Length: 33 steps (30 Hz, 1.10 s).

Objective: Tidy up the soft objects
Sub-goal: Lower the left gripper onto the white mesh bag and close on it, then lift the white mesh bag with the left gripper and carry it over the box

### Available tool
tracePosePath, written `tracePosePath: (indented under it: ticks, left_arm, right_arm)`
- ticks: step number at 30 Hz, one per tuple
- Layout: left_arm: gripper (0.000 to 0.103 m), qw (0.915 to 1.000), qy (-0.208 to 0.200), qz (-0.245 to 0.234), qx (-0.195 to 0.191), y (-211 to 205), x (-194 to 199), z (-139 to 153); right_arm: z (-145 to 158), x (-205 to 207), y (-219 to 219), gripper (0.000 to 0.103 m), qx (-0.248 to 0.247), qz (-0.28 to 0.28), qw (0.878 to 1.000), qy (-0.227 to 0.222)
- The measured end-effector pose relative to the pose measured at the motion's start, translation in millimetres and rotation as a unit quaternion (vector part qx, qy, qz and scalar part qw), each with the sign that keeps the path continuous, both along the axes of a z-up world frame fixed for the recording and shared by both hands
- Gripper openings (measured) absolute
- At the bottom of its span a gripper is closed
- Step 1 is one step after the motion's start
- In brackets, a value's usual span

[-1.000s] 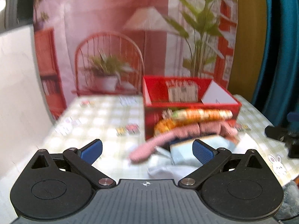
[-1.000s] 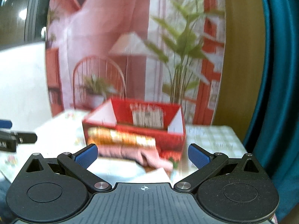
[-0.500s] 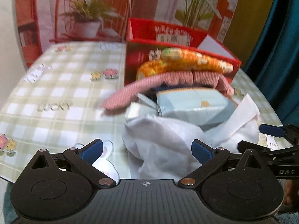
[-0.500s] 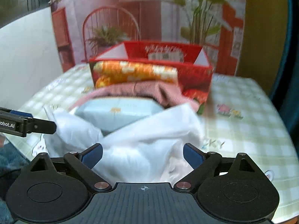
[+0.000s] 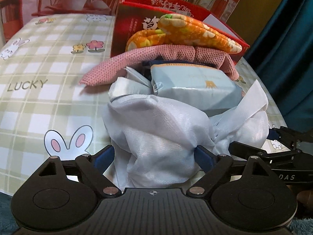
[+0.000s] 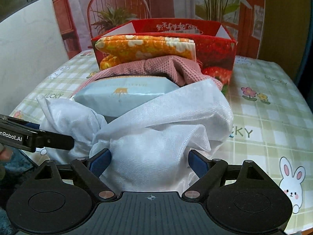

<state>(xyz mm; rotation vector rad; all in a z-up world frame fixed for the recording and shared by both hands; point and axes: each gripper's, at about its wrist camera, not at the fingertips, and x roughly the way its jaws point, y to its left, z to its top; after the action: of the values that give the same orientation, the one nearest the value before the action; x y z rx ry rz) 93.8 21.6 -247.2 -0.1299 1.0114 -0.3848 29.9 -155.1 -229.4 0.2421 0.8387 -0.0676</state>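
Observation:
A crumpled white cloth (image 5: 162, 129) lies at the near table edge; it also shows in the right wrist view (image 6: 152, 137). Behind it sit a light blue soft pack (image 5: 195, 82), a pink knitted cloth (image 5: 140, 58) and an orange flowered cloth (image 5: 187, 33), stacked against a red box (image 5: 133, 19). My left gripper (image 5: 154, 156) is open with its jaws on either side of the white cloth's near end. My right gripper (image 6: 149, 159) is open and straddles the same cloth from the other side. The same pile shows in the right wrist view: pack (image 6: 127, 94), pink cloth (image 6: 168, 66), orange cloth (image 6: 144, 47).
The table has a green checked cover (image 5: 39, 74) with rabbit and flower prints. The red box (image 6: 215, 47) stands open behind the pile. A printed backdrop with a chair and plants hangs behind; a teal curtain (image 5: 283, 49) is at the right.
Both grippers have moved down and forward to the white cloth, which now fills the gap between each pair of jaws. The jaws have narrowed slightly.

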Motion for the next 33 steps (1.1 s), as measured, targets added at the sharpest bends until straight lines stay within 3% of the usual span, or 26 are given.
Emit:
tracePosePath:
  ticks: [7, 17, 20, 23, 25, 28, 33]
  left_arm:
    - [0.092, 0.9997, 0.018, -0.003, -0.014, 0, 3, -9]
    - [0.078, 0.9993, 0.009, -0.013, -0.033, -3, 4, -8]
    - [0.068, 0.9991, 0.003, -0.018, -0.037, -4, 2, -5]
    - [0.051, 0.9988, -0.01, -0.026, -0.041, -5, 0, 1]
    - [0.046, 0.9987, -0.018, -0.028, -0.038, -6, -2, 4]
    - [0.04, 0.9986, -0.023, -0.027, -0.038, -6, -3, 7]
    - [0.037, 0.9978, -0.044, -0.025, -0.042, -4, -7, 17]
  right_arm:
    - [-7, 4, 1, 0.085, 0.013, 0.012, 1.0, 0.011]
    - [-19, 13, 8, 0.083, 0.005, 0.037, 0.999, 0.011]
    - [-18, 14, 10, 0.073, 0.005, 0.049, 0.999, 0.006]
    - [-14, 11, 14, 0.057, 0.003, 0.058, 0.998, -0.002]
    - [-9, 9, 17, 0.046, -0.001, 0.066, 0.998, -0.01]
    - [-3, 6, 20, 0.04, -0.007, 0.075, 0.997, -0.02]
    - [5, 2, 19, 0.037, -0.006, 0.076, 0.996, -0.037]
